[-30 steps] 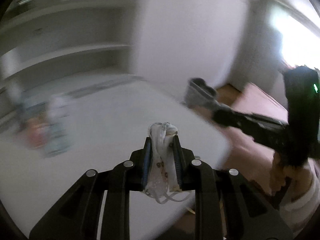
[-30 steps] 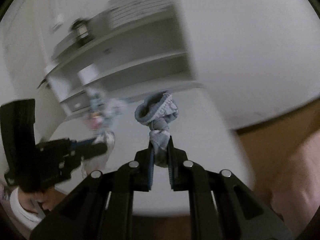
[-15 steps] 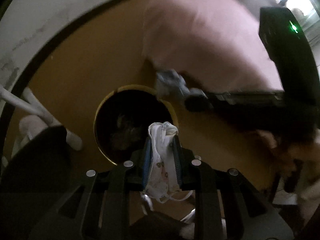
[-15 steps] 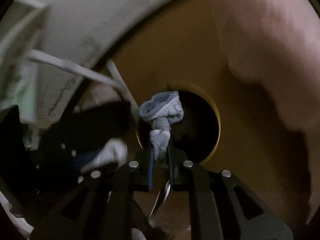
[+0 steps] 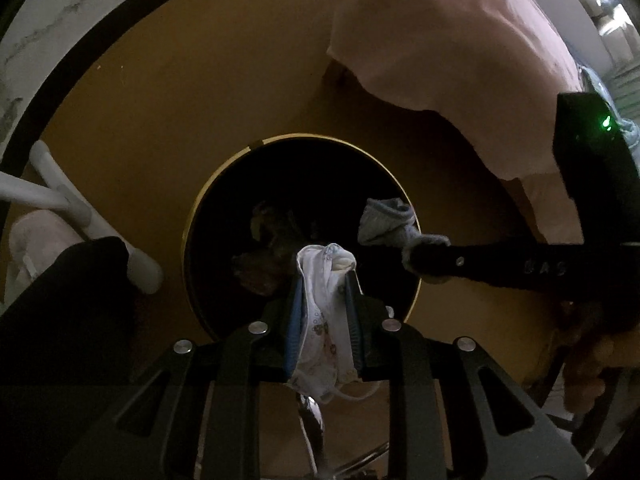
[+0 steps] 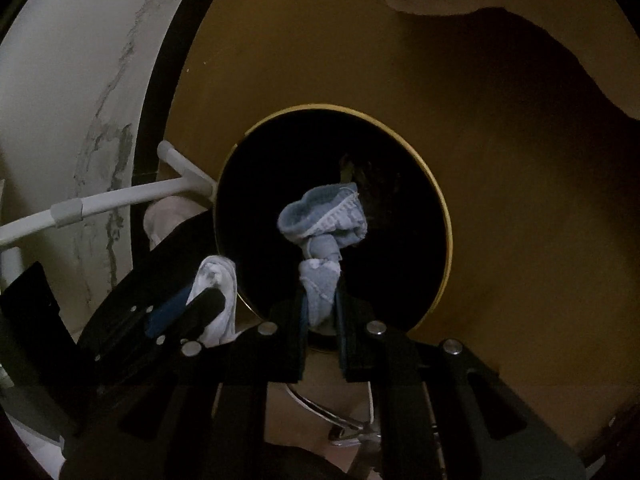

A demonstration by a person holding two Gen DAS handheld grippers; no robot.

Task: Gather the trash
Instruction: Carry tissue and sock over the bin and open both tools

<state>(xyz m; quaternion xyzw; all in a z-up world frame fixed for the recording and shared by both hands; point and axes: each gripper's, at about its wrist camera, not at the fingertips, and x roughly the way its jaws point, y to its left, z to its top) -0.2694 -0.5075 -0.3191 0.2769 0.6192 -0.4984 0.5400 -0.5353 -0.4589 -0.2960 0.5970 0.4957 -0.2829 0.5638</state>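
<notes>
Over on the left a white tube frame point(image 5: 76, 204) stands on the brown floor point(image 5: 168, 92), with a pale shoe point(image 5: 34, 240) half hidden behind a dark trouser leg beside it. Next along, the round black bin point(image 5: 208, 248) with its thin gold rim sits on the floor, and some dark crumpled rubbish point(image 5: 272, 256) lies at its bottom. The left gripper point(image 5: 324, 280) points down over the bin's near edge, its jaws clamped on a white patterned cloth point(image 5: 320, 320) that bunches up above the blue pads and trails a thin string below them. To the right of it the right gripper point(image 5: 424, 258) reaches in from the side over the bin's far rim, pinching a pale blue knotted cloth point(image 5: 386, 220) whose loose end hangs over the opening. From the right gripper's own camera the blue cloth point(image 6: 324, 232) sits squarely above the bin's dark mouth point(image 6: 400, 264), jaws tight on its knot. Furthest right, a pink bedcover point(image 5: 440, 40) hangs down toward the floor, and the hand point(image 5: 588, 360) holding the right gripper shows dimly at the edge
</notes>
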